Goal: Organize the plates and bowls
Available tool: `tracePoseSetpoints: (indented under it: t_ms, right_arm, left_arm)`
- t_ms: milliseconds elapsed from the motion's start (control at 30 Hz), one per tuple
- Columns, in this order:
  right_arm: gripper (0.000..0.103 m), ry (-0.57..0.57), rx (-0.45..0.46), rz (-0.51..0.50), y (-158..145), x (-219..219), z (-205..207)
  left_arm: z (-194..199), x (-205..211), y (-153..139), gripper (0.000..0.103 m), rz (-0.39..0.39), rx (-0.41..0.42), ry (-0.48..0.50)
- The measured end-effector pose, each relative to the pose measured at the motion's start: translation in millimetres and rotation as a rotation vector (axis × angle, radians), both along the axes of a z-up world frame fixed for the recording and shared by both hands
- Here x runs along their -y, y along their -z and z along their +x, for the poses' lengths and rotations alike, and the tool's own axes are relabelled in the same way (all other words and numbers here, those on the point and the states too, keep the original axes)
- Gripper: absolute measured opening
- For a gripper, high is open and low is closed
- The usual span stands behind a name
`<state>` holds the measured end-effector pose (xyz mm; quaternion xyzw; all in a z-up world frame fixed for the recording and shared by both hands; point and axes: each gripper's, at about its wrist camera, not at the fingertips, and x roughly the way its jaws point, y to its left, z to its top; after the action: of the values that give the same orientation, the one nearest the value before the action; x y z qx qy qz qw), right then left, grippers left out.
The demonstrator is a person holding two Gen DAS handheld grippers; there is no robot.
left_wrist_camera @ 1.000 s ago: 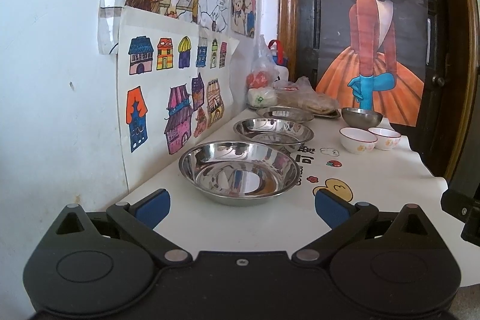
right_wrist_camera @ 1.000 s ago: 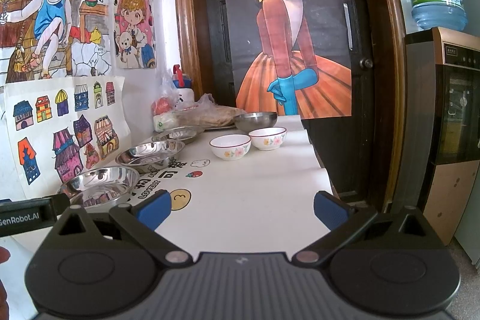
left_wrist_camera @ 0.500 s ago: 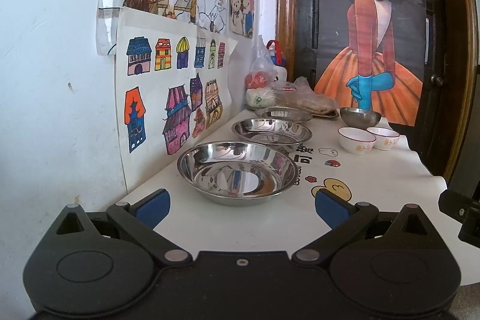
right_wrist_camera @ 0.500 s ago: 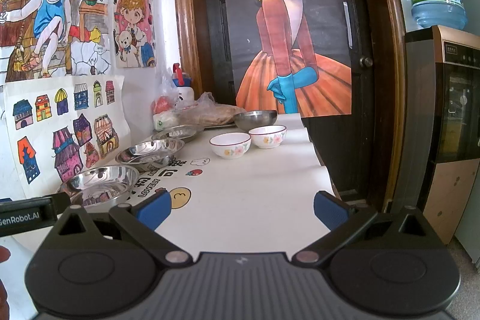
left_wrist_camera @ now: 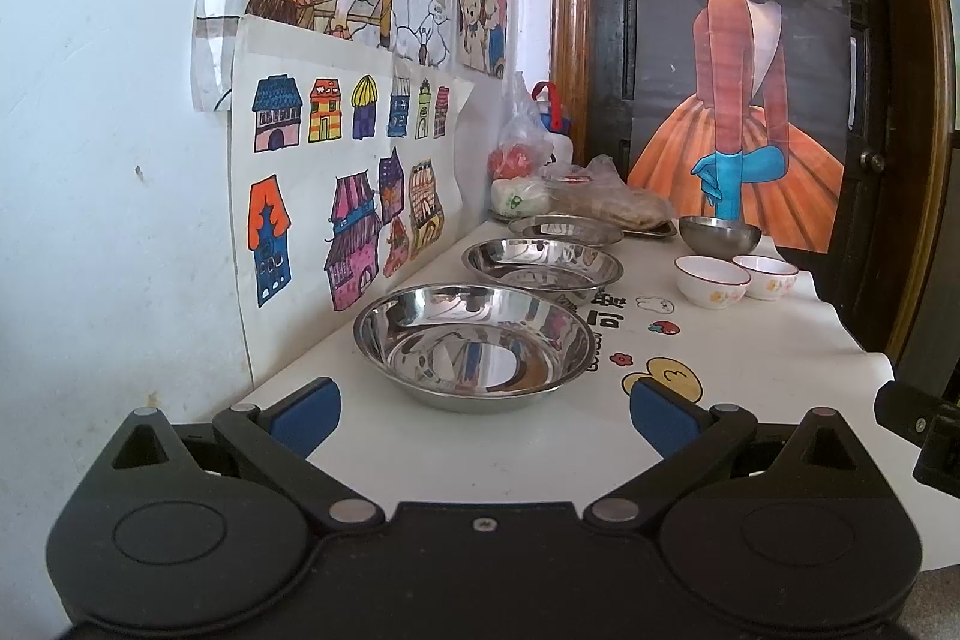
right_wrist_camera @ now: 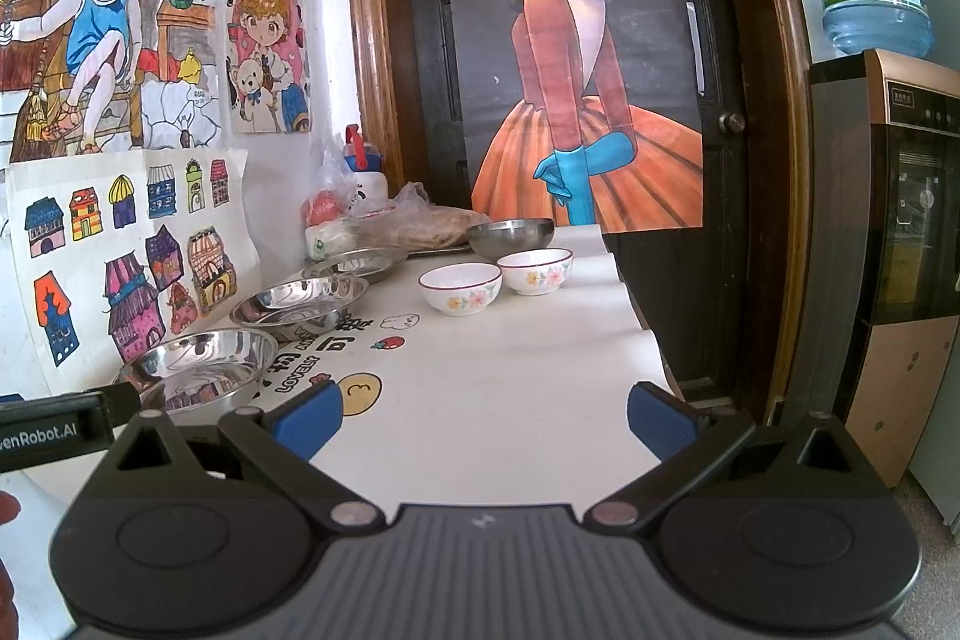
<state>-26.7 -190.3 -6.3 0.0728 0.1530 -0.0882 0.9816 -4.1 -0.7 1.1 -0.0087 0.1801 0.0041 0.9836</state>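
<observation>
Three steel plates stand in a row along the wall on the white table (left_wrist_camera: 750, 340): the nearest plate (left_wrist_camera: 474, 343), a second plate (left_wrist_camera: 543, 268) and a far plate (left_wrist_camera: 564, 229). Beyond them stand a steel bowl (left_wrist_camera: 719, 233) and two white flowered bowls (left_wrist_camera: 711, 280) (left_wrist_camera: 767, 275). My left gripper (left_wrist_camera: 483, 412) is open, just short of the nearest plate, holding nothing. My right gripper (right_wrist_camera: 486, 415) is open over the table's near end, right of the nearest plate (right_wrist_camera: 201, 370). The white bowls (right_wrist_camera: 461, 287) (right_wrist_camera: 536, 270) and steel bowl (right_wrist_camera: 510, 238) lie farther ahead.
Bagged food (left_wrist_camera: 606, 205) and a bottle (left_wrist_camera: 555, 130) crowd the table's far end. Drawings cover the wall on the left (left_wrist_camera: 336, 196). A dark door with a poster (right_wrist_camera: 576, 100) stands behind the table, and a water dispenser (right_wrist_camera: 894, 220) is at the right, past the table's edge.
The left gripper has drifted slightly, so the plates sit a touch lower left in its view. The right gripper has barely moved. Both remain open.
</observation>
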Motion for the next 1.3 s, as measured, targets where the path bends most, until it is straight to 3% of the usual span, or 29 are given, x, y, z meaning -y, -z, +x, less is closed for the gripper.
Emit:
tracePoseSetpoints:
  t_ms: [1300]
  right_arm:
    - [0.103, -0.05, -0.025, 0.015, 3.1, 3.5, 16.7]
  left_arm:
    - [9.5, -8.5, -2.4, 0.102, 0.017, -0.019, -0.042]
